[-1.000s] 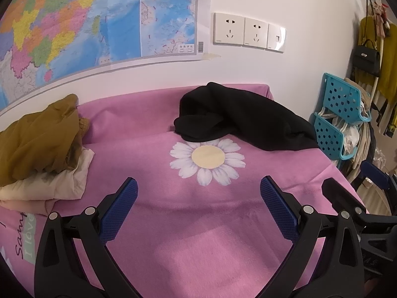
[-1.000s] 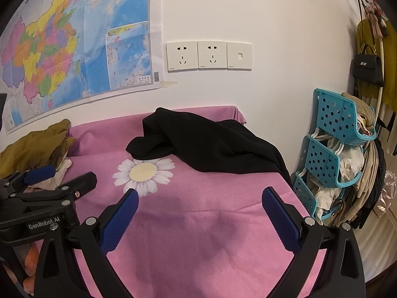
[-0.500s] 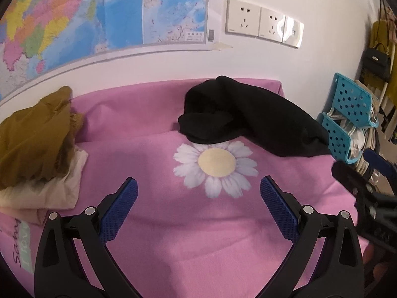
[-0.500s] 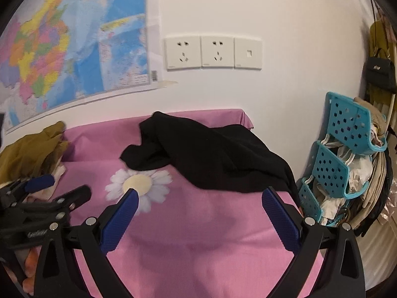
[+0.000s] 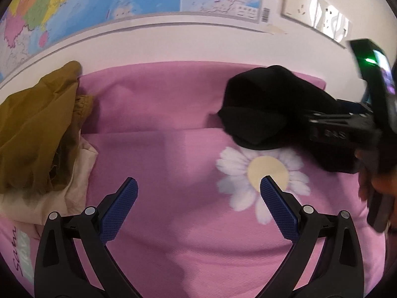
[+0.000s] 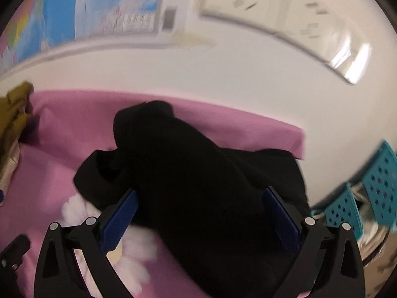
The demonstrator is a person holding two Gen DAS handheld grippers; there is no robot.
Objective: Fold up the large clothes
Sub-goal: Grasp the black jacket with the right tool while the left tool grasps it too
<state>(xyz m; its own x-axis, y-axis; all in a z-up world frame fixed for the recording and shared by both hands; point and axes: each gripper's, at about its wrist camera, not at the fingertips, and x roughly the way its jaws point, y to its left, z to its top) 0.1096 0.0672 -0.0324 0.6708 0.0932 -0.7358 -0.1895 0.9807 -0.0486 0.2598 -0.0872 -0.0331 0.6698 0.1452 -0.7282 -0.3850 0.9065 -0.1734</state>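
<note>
A crumpled black garment lies at the back right of the pink daisy-print cloth. In the right wrist view it fills the middle, and my right gripper hangs open right over it, the blue pads either side of the heap. That view is blurred. My left gripper is open above bare pink cloth beside the daisy, holding nothing. In the left wrist view the right tool's body and the person's hand reach in over the black garment from the right.
An olive garment on a beige one is piled at the left edge. The wall behind carries a map and sockets. A teal perforated rack stands off the right end of the surface.
Both grippers moved forward and lower toward the cloth. The right one swept onto the black garment, which now sits between its open fingers. The left one came nearer the daisy.
</note>
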